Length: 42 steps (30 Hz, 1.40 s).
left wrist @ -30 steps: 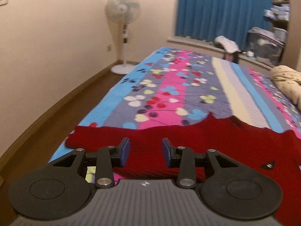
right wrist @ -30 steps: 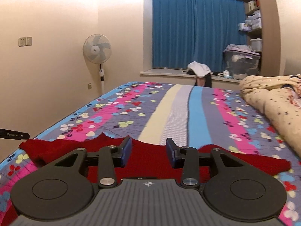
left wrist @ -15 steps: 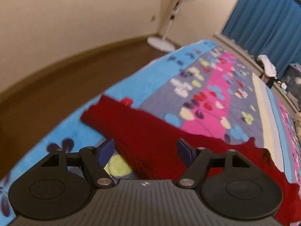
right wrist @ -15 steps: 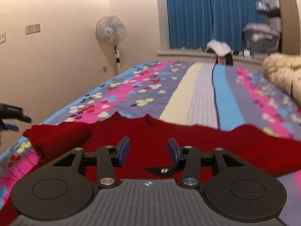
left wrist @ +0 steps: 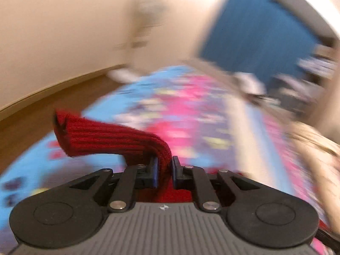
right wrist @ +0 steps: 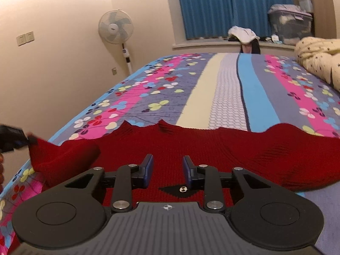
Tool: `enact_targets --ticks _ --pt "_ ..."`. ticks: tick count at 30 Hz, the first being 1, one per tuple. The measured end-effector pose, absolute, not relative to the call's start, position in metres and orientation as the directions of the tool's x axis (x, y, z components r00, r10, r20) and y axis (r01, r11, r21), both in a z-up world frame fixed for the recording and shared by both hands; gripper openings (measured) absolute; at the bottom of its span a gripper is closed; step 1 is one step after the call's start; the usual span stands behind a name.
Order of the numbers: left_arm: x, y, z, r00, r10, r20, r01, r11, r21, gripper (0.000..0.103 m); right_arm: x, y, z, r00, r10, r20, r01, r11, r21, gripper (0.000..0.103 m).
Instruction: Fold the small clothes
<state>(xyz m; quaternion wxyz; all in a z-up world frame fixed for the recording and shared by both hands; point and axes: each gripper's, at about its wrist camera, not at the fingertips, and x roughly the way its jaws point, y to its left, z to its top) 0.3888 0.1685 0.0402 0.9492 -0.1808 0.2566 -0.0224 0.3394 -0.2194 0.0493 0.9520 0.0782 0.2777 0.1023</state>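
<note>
Motion blur is smearing the bedspread (left wrist: 191, 114), the blue curtain (left wrist: 250, 34) and the wall behind the sweater sleeve (left wrist: 110, 136) in the left wrist view, so no pattern is reading clearly. The right gripper (right wrist: 166, 167) body is covering the near part of the red sweater (right wrist: 233, 146). The left gripper (right wrist: 12, 140) is showing blurred and cut off at the frame's left edge.

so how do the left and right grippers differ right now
The left gripper is shut on the red sweater's sleeve, lifting it off the bed; the right gripper is open and holds nothing. The left wrist view is heavily motion-blurred, the right wrist view sharp. The right gripper hovers over the sweater body, near its small black label. Both share black arms and blue-padded fingers.
</note>
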Motion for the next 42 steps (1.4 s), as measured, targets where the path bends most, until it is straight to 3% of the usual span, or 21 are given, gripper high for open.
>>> enact_targets --ticks 4,6,8,11,15,17,20,22,24,30,31,32,33,35,39,42 --pt "0.378 0.088 0.039 0.753 -0.468 -0.463 0.338 0.878 -0.339 0.015 0.346 -0.226 0.043 0.81 0.241 -0.534 -0.122 0.961 0.248 0.032" --pt "0.37 0.069 0.042 0.724 -0.52 -0.453 0.417 0.854 -0.312 0.033 0.349 -0.229 0.039 0.796 0.259 -0.547 -0.12 0.953 0.277 0.032" --pt "0.362 0.069 0.05 0.744 -0.515 -0.425 0.423 0.856 -0.297 0.041 0.353 -0.231 0.034 0.776 0.289 -0.56 -0.125 0.942 0.312 0.035" --pt "0.354 0.09 0.063 0.77 -0.475 -0.426 0.345 0.872 -0.348 0.042 0.359 -0.235 0.026 0.756 0.32 -0.572 -0.112 0.923 0.368 0.045" --pt "0.353 0.114 0.073 0.786 -0.276 -0.554 0.135 0.95 -0.282 0.042 0.371 -0.233 0.015 0.723 0.348 -0.596 -0.118 0.913 0.389 0.053" --pt "0.354 0.131 0.069 0.778 -0.255 -0.574 0.087 0.949 -0.304 0.042 0.381 -0.231 0.007 0.701 0.362 -0.614 -0.122 0.91 0.397 0.061" --pt "0.358 0.154 0.046 0.778 -0.203 -0.594 0.028 0.957 -0.29 0.042 0.393 -0.232 -0.004 0.681 0.369 -0.632 -0.092 0.9 0.427 0.061" --pt "0.375 0.155 0.028 0.708 -0.118 -0.696 -0.07 0.969 -0.235 0.042 0.4 -0.234 -0.013 0.664 0.372 -0.649 -0.058 0.891 0.451 0.061" --pt "0.389 0.158 0.018 0.706 -0.121 -0.698 -0.077 0.966 -0.246 0.05 0.405 -0.237 -0.02 0.65 0.381 -0.658 -0.032 0.878 0.477 0.061" --pt "0.407 0.15 -0.006 0.655 -0.109 -0.748 -0.081 0.974 -0.213 0.059 0.415 -0.24 -0.025 0.652 0.402 -0.643 -0.03 0.861 0.507 0.061" --pt "0.406 0.148 -0.008 0.653 -0.108 -0.75 -0.077 0.975 -0.208 0.061 0.417 -0.24 -0.026 0.653 0.403 -0.641 -0.033 0.861 0.508 0.06" --pt "0.407 0.147 -0.009 0.653 -0.101 -0.751 -0.073 0.978 -0.196 0.064 0.417 -0.241 -0.026 0.657 0.402 -0.638 -0.037 0.862 0.505 0.05" --pt "0.406 0.147 -0.01 0.655 -0.09 -0.751 -0.073 0.981 -0.181 0.064 0.419 -0.24 -0.026 0.659 0.406 -0.633 -0.043 0.861 0.507 0.028" --pt "0.409 0.143 -0.012 0.654 -0.082 -0.752 -0.074 0.982 -0.171 0.064 0.422 -0.242 -0.025 0.665 0.412 -0.623 -0.048 0.856 0.514 0.012" --pt "0.411 0.144 -0.015 0.647 -0.07 -0.759 -0.087 0.983 -0.164 0.064 0.415 -0.249 -0.009 0.731 0.368 -0.575 -0.017 0.852 0.523 0.005" --pt "0.414 0.145 -0.015 0.648 -0.064 -0.759 -0.095 0.982 -0.164 0.064 0.395 -0.25 0.026 0.815 0.312 -0.488 -0.02 0.857 0.515 0.0"
